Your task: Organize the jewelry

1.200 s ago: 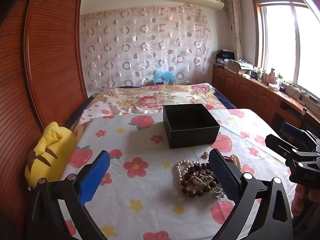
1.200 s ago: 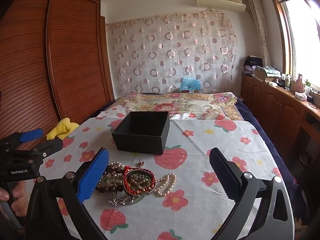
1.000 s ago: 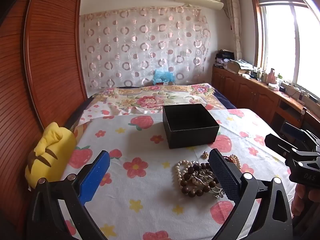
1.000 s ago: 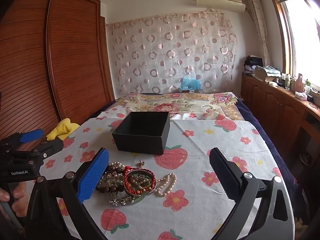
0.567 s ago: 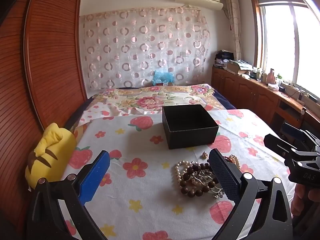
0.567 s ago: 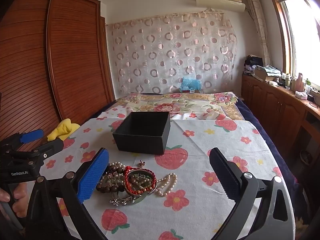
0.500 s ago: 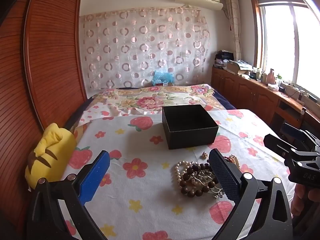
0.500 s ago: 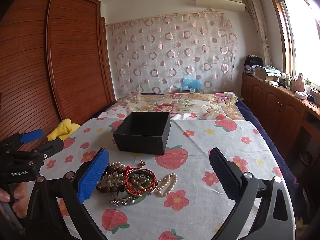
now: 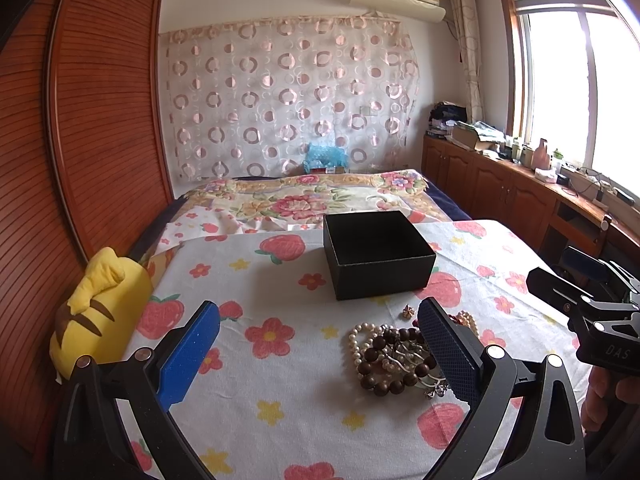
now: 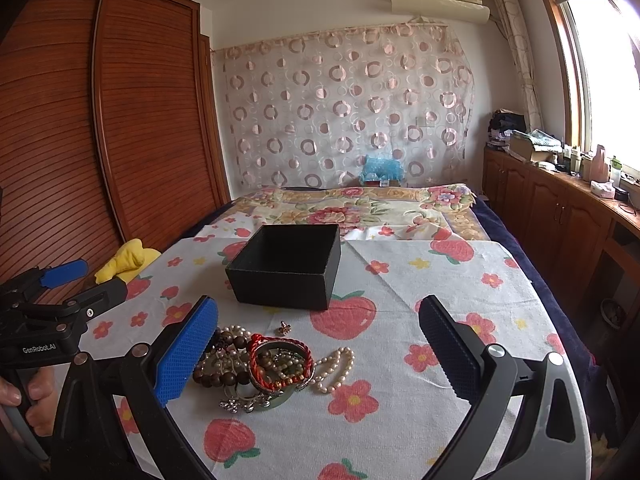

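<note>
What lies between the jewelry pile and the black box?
Only a small gold charm on bare tablecloth, seen in the right wrist view between the jewelry pile and black box.

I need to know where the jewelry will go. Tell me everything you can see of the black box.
The black box is square, lidless and open at the top, with matte, finely textured walls that look like covered cardboard. What shows of its inside is dark and empty; the near floor is hidden. It sits upright and flat on the strawberry-print cloth, beyond the jewelry pile, apart from it. Nothing touches it but the cloth; neither gripper is near it.
</note>
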Demonstrator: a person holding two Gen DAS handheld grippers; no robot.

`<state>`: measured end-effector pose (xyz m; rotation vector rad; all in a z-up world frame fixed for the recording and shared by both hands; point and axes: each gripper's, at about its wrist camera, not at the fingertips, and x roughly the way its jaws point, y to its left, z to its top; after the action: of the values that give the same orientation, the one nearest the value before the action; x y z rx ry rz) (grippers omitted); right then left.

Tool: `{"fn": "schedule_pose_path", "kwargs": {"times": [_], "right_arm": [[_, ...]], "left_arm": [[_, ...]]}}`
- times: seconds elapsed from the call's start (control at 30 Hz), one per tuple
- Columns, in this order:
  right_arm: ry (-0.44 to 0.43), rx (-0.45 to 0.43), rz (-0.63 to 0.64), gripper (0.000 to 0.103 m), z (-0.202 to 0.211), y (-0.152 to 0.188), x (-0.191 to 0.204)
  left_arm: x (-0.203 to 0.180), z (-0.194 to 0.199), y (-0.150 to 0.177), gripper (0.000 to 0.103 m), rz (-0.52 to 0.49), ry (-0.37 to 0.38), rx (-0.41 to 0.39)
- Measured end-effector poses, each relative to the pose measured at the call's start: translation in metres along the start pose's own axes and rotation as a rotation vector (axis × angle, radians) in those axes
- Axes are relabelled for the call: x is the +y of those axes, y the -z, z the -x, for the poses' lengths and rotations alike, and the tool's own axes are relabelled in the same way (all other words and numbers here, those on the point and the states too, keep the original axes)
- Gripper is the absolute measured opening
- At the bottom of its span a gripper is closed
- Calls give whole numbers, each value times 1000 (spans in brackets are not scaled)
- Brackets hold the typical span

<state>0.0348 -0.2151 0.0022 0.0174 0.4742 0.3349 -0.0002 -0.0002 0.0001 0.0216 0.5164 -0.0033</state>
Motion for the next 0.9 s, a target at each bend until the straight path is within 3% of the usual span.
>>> {"fn": "schedule_pose_path", "kwargs": {"times": [0.9], "right_arm": [[0, -5, -3, 101, 1, 0, -1]], "left_arm": [[-1, 0, 0, 95, -3, 2, -2]]}}
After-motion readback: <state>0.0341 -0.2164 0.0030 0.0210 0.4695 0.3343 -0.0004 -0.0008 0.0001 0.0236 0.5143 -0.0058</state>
